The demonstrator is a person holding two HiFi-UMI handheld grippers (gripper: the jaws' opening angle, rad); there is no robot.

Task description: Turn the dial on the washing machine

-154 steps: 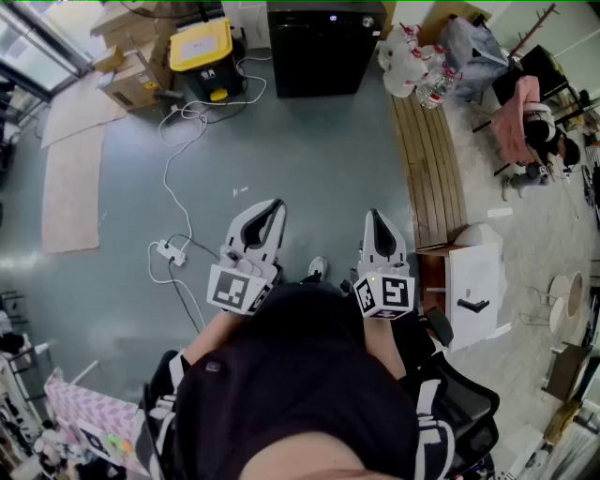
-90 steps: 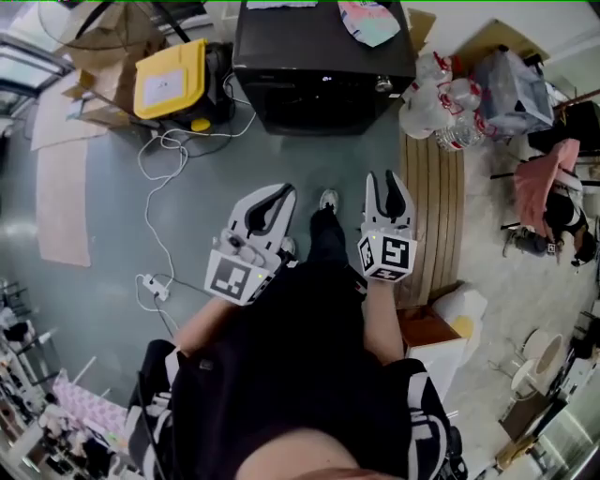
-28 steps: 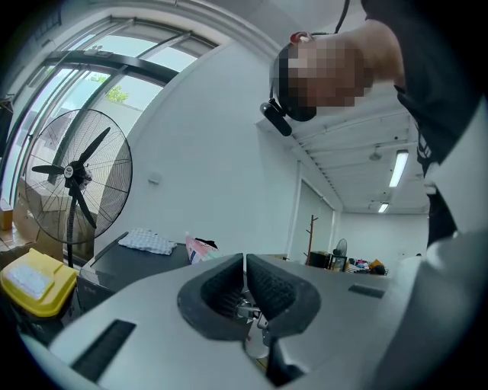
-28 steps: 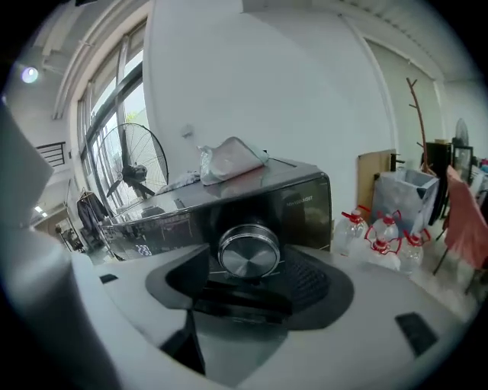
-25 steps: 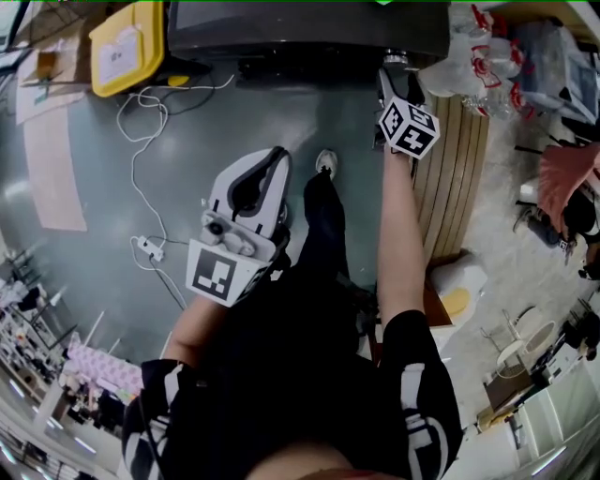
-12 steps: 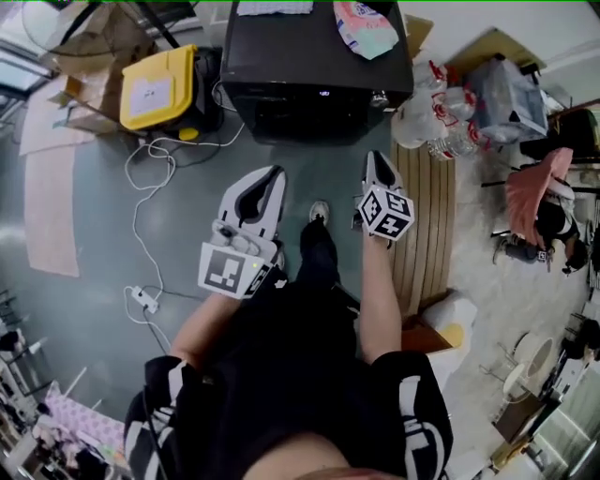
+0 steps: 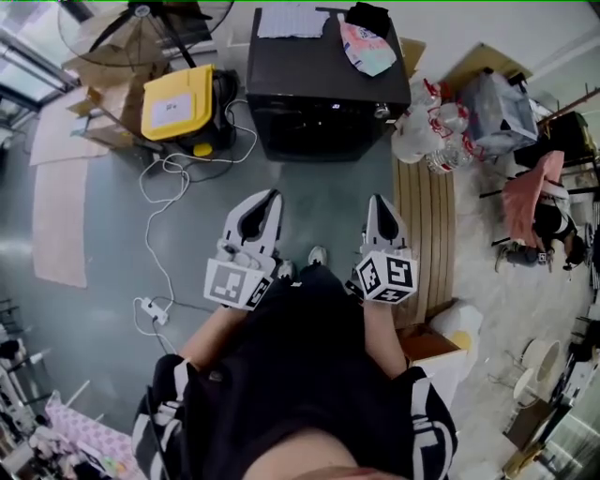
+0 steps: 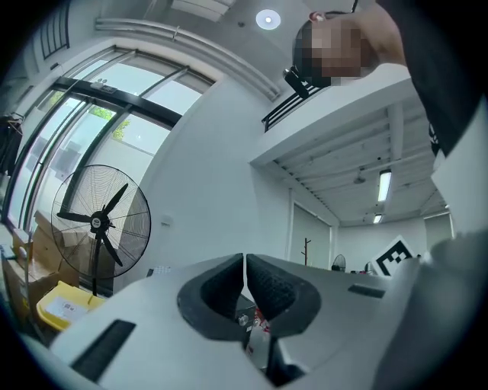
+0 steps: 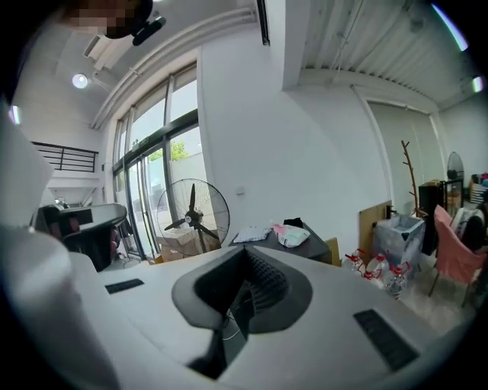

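Observation:
The black washing machine [image 7: 328, 80] stands at the top of the head view, with its small silver dial [image 7: 381, 112] at the front right corner. Both grippers are held in front of my body, well short of the machine, over the grey floor. My left gripper [image 7: 272, 195] is shut and empty; its pads [image 8: 268, 283] meet in the left gripper view. My right gripper [image 7: 378, 199] has just been closing and is now shut with nothing between its jaws. The right gripper view shows the machine's top [image 9: 309, 247] beyond the closed fingertips [image 9: 263, 278].
A paper sheet [image 7: 289, 21] and a pink-green bag [image 7: 366, 42] lie on the machine. A yellow-lidded box [image 7: 178, 98], a standing fan [image 7: 141, 19] and a white cable with power strip [image 7: 150, 309] are at the left. Wooden planks [image 7: 427, 216] and water bottles [image 7: 431, 122] are at the right.
A second ago my right gripper reached out at the machine's dial; it has drawn back beside the left gripper. The machine now lies farther from me.

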